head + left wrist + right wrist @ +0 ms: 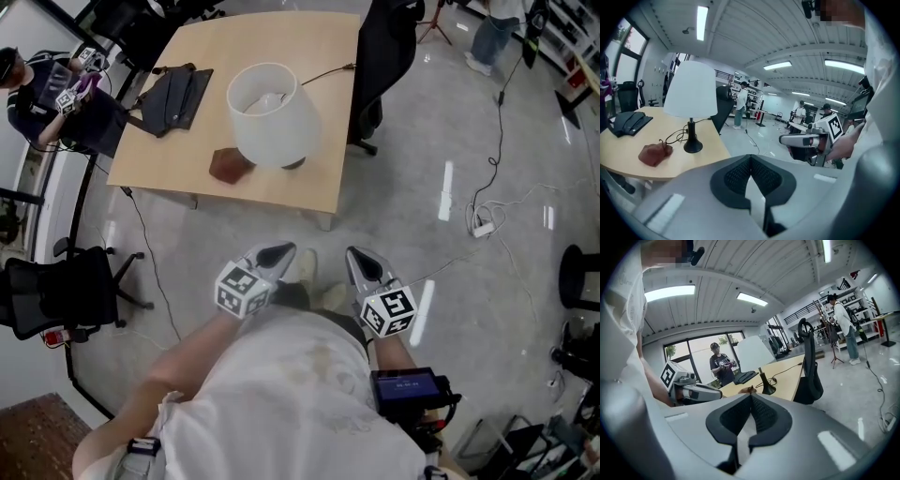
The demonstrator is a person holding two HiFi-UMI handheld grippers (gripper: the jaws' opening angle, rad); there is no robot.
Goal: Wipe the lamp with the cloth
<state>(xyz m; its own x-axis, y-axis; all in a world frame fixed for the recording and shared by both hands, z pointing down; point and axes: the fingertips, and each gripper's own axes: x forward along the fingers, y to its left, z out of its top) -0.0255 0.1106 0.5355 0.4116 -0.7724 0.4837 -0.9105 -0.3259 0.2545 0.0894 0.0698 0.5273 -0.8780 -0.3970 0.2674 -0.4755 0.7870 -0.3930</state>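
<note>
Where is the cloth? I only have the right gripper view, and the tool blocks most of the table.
Observer: Head view shows a brown cloth on the table, left of the lamp base.
Operator: Is the left tool holding anything?
Observer: No; its own view shows the left tool shut and empty.
Operator: Am I at the table?
Observer: No; the right tool is over the floor, short of the table's edge.

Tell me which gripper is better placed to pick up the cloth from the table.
Left, marginally. The cloth lies left of the lamp, nearer the left gripper. It and the right gripper are both shut, empty and short of the table.
</note>
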